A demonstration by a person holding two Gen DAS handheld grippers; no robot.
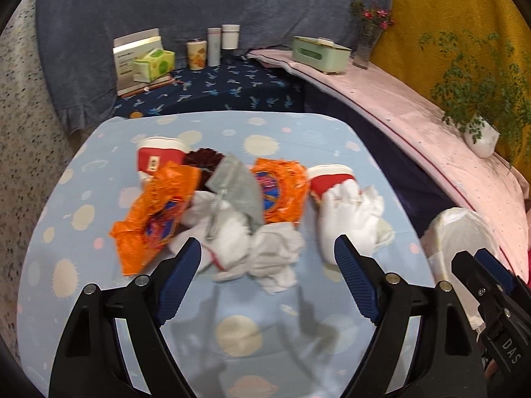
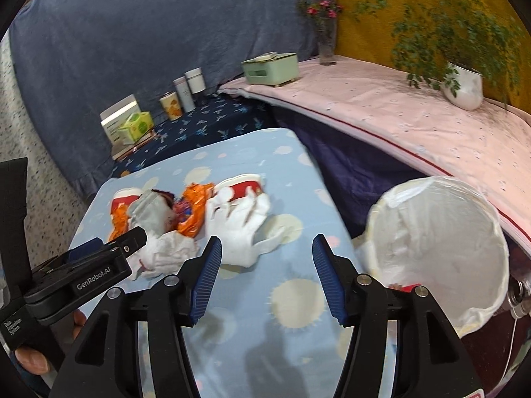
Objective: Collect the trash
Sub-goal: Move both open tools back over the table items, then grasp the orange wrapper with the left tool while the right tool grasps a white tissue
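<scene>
Trash pile: crumpled white tissues point(image 1: 265, 258), two orange snack wrappers point(image 1: 149, 219) point(image 1: 282, 192), a grey foil pouch point(image 1: 235, 185), something dark red behind it point(image 1: 202, 159), and two red-and-white paper cups lying on their side point(image 1: 159, 157) point(image 1: 330, 179). All of it lies together near the middle of the table.
Table: covered with a light blue cloth with pale suns and planets point(image 1: 239, 331).
White wrapper: a large crumpled white piece point(image 1: 351, 219) lies against the right cup, at the right end of the pile.
Left gripper: point(image 1: 267, 282) its jaws stand wide apart, with nothing between the blue pads; it hangs above the near edge of the tissues, not touching them.
Right gripper: point(image 2: 265, 278) its jaws are partly open and empty; under the gap is only the bare cloth, and the white wrapper is just beyond the left pad.
Bin: a container lined with a white plastic bag point(image 2: 438, 232) stands just beside the right edge of the table, its mouth open; something red shows low at its near side.
Hand: fingers of a person point(image 2: 30, 361) are seen on the handle of the left gripper, in the right wrist view.
Background: a tissue pack point(image 1: 154, 63), some cans and tubes point(image 1: 214, 46), a green box point(image 1: 320, 53), a vase with flowers point(image 1: 365, 39), a potted plant point(image 1: 478, 132).
</scene>
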